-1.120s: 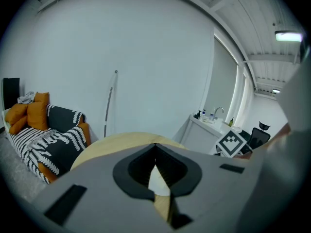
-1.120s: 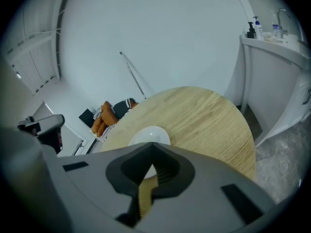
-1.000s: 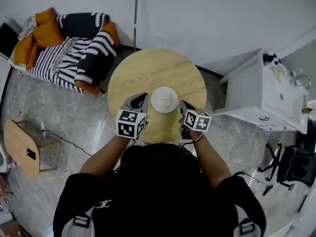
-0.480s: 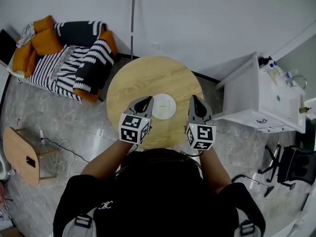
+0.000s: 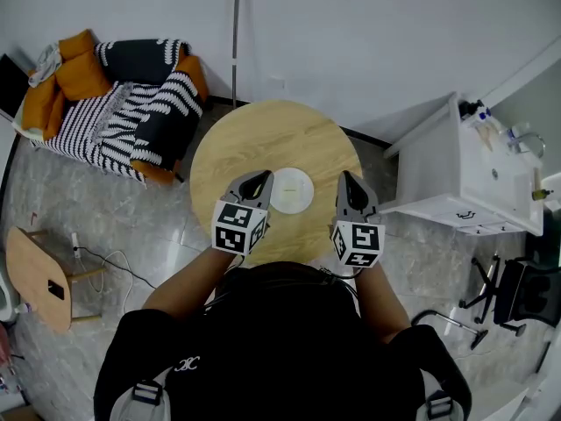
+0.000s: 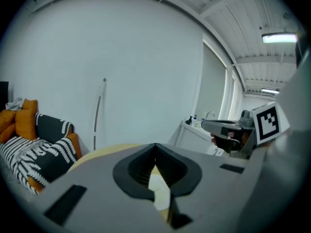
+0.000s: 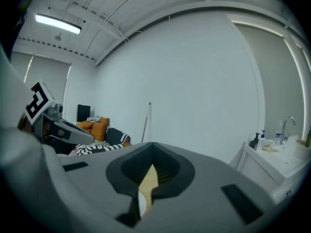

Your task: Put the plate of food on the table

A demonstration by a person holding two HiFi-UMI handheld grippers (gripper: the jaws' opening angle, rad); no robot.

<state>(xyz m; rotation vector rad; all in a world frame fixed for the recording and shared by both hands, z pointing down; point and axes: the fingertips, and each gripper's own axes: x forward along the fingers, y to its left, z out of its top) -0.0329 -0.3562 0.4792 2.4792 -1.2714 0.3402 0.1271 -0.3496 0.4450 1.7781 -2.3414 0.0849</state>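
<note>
Resting near the middle of the round wooden table (image 5: 263, 134), the white plate (image 5: 291, 189) is seen, its contents too small to be made out. It is flanked by the left gripper (image 5: 257, 181) and the right gripper (image 5: 350, 185), both clenched on nothing. Beyond the table, a striped sofa (image 5: 131, 99) with orange cushions (image 5: 66, 73) is set against the wall. A white sink cabinet (image 5: 456, 174) is found at the right, on a marbled floor (image 5: 114, 209).
</note>
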